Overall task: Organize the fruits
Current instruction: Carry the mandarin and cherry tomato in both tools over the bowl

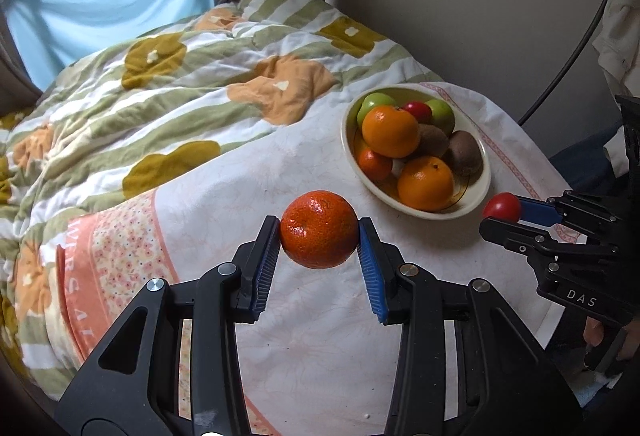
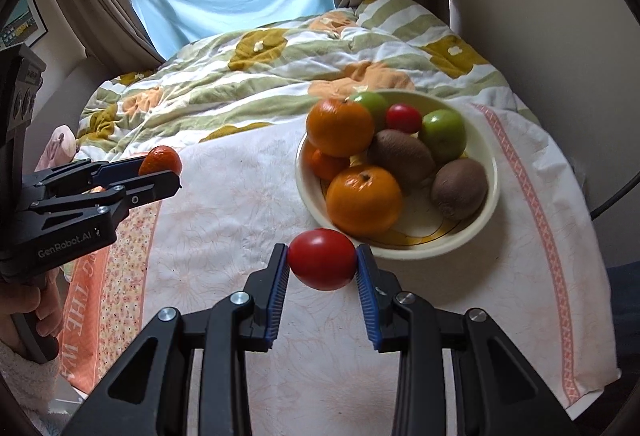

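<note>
We had a fruit in each hand at this moment. The left gripper (image 1: pixel 319 232) was clamped on a mandarin (image 1: pixel 319 229), its blue pads (image 1: pixel 267 268) pressed to either side of the peel, and the fruit hung clear above the white patterned cloth (image 1: pixel 320 336). The right gripper (image 2: pixel 322 260) was clenched on a small red tomato (image 2: pixel 322 259), held just in front of the near rim of the cream bowl (image 2: pixel 472 232).

The bowl sat on the cloth at the foot of a flowered quilt (image 2: pixel 280 76) and already carried a pile: two large oranges (image 2: pixel 363 200), a smaller mandarin tucked under them, two kiwis (image 2: pixel 459 188), two green apples (image 2: pixel 443 134) and another little red tomato (image 2: pixel 403 117).

We judged the step to be the carrying one: both pieces gripped and lifted, neither yet set down. Whether they were bound for the bowl or for separate spots on the cloth we could not tell. Next, we reckoned, each gripper had to travel to its place, lower until the fruit rested, and only then let go, since round fruit rolls and the heap in the bowl looked easy to disturb.
</note>
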`<state>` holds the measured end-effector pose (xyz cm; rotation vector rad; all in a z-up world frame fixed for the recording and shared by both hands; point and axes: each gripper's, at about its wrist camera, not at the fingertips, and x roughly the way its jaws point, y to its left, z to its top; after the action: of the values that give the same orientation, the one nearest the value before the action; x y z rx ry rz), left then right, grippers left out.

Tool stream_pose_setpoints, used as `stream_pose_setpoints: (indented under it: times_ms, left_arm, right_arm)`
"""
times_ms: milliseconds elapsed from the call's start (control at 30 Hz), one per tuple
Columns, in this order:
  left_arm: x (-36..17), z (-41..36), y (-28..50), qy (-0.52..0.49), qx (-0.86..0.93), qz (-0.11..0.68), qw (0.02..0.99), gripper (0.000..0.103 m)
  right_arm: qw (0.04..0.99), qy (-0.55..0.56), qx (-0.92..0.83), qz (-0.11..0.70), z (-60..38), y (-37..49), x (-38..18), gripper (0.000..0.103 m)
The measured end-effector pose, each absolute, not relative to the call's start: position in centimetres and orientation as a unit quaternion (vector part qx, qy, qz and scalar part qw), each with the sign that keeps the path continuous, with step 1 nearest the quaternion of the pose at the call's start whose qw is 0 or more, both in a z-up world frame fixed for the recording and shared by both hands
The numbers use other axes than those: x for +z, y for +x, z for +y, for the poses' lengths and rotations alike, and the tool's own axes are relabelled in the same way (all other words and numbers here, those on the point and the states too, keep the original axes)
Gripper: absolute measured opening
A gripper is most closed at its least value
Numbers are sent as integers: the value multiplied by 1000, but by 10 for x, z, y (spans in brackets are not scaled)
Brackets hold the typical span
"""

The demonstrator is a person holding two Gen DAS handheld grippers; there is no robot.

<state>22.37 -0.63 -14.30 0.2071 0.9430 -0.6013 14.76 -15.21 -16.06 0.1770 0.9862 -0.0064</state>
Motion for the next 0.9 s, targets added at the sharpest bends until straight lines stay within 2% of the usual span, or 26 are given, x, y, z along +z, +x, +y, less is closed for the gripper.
stream_pose_setpoints:
  times_ms: [433, 900]
  left_arm:
    - [-131, -76, 211, 74, -283, 441, 849, 43]
    - [-177, -176, 219, 96, -274, 477, 830, 43]
  right_arm:
    - [888, 65, 14, 454, -217, 156, -130, 31]
    - [889, 43, 50, 454, -292, 184, -139, 31]
